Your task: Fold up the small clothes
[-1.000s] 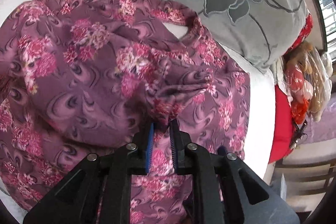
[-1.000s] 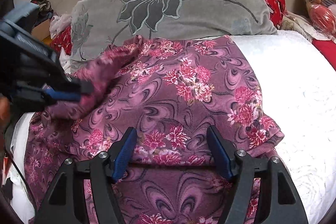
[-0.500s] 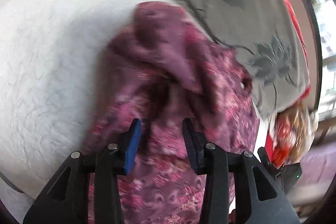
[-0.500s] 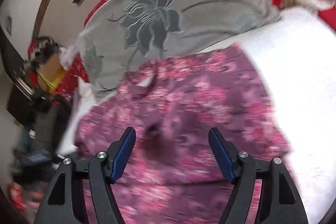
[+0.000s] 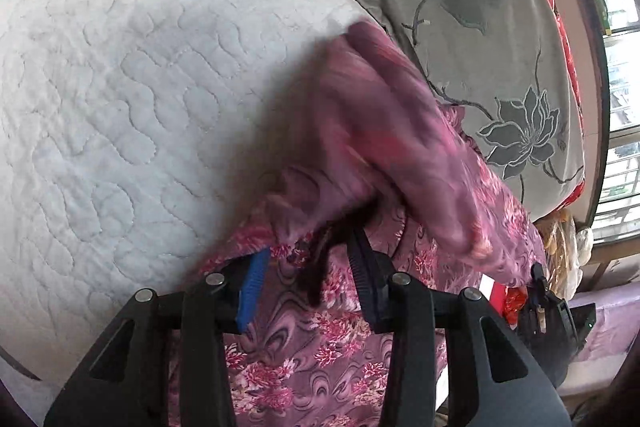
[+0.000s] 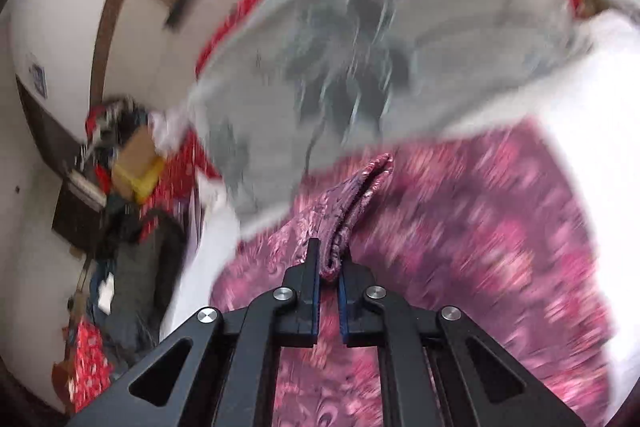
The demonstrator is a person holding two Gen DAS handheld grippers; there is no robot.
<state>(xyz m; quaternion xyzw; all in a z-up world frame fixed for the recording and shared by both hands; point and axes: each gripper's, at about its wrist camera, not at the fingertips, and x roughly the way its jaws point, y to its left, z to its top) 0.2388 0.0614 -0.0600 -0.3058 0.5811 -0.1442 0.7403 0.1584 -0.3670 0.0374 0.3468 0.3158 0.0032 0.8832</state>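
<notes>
Garment (image 5: 328, 339) purple floral, bunched fold pinched by right tongs (image 6: 329, 277), left tongs (image 5: 306, 279) released

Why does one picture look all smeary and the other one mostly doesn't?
Right wrist view: the flowered garment and grey pillow are streaked by motion blur; only the right gripper and its pinched fold look sharp. Left wrist view: the white quilt is crisp; just the lifted cloth above the left gripper smears.

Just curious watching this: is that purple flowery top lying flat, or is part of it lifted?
Partly lifted. The right gripper is shut on a doubled fold of the flowery top, raised above the rest, which lies on the white quilt.
</notes>
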